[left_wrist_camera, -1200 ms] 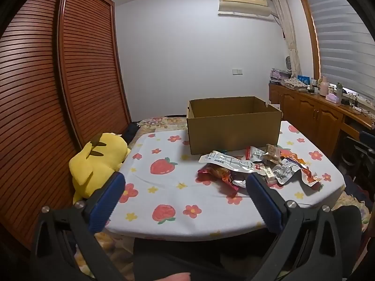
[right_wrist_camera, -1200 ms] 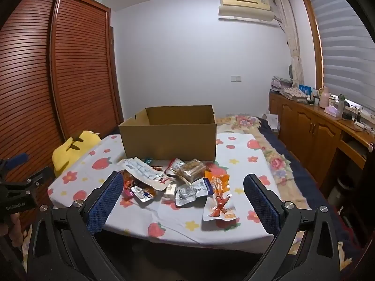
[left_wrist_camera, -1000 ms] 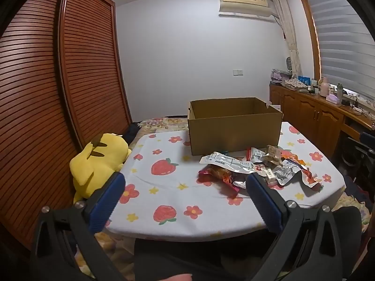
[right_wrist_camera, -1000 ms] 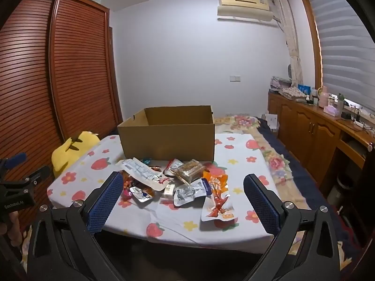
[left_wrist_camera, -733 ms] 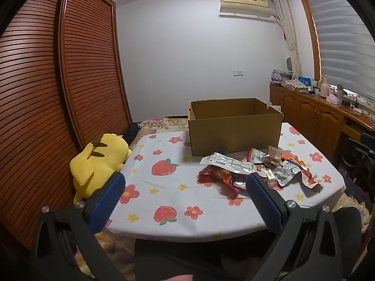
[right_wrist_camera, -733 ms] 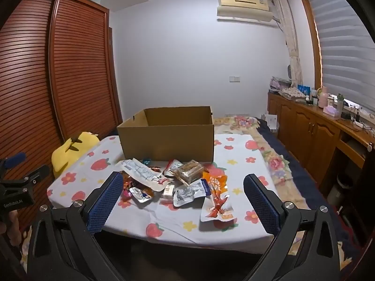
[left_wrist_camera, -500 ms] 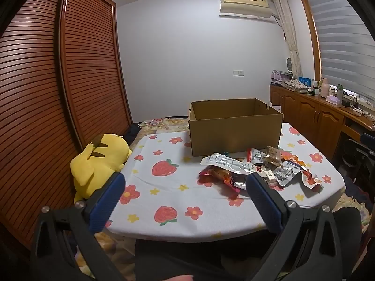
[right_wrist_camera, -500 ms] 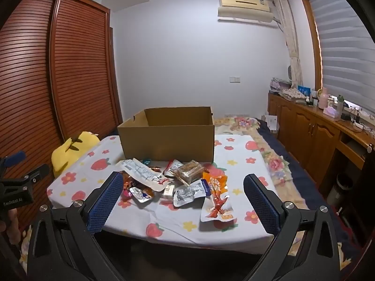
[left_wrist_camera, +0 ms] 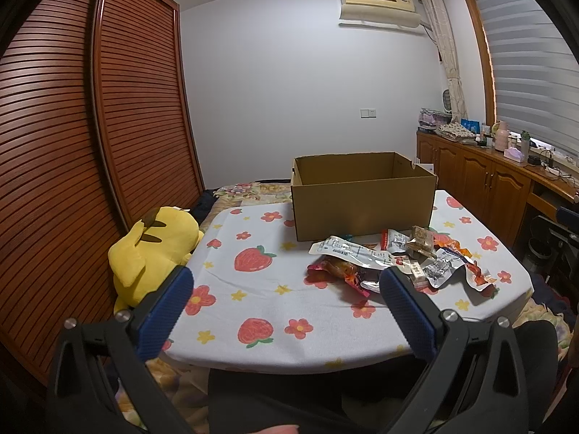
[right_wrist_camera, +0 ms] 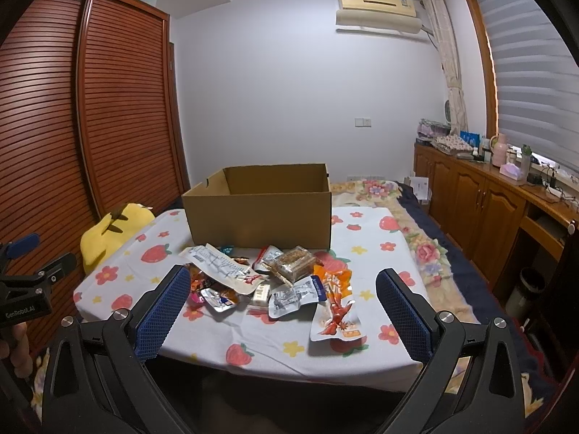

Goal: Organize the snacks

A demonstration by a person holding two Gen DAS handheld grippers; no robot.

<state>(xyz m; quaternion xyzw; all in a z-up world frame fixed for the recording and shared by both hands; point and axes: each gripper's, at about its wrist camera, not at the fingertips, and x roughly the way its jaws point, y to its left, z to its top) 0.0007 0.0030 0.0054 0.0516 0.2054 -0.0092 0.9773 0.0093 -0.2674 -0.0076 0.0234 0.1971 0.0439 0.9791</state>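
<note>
Bedroom setup: strawberry-print tablecloth (right_wrist_camera: 365, 242) covering a low table, louvred wooden wardrobe (left_wrist_camera: 72, 126) running along the left wall. Left gripper (left_wrist_camera: 286, 302) is hovering off the near edge of the table, blue pads spread wide apart, gripping nothing. Right gripper (right_wrist_camera: 282, 298) is doing the same from further right, jaws wide apart and empty, pointing at the snack pile (right_wrist_camera: 267, 278). Snacks are lying loose in a heap on the cloth just in front of the cardboard box (right_wrist_camera: 258, 209): a white pouch (right_wrist_camera: 217, 266), a clear-wrapped brown bar (right_wrist_camera: 293, 262), a silver sachet (right_wrist_camera: 295, 296), and an orange packet (right_wrist_camera: 334, 300) sitting nearest the table edge. Neither gripper is touching any of them. Box is standing open-topped; its inside floor is not visible. Yellow plush toy (left_wrist_camera: 152, 249) is leaning between the table's left side and the wardrobe. Wooden cabinets (right_wrist_camera: 485, 209) with clutter on top are lining the right wall under the window blinds (right_wrist_camera: 535, 72); an air conditioner (right_wrist_camera: 380, 7) is hanging high on the back wall.
</note>
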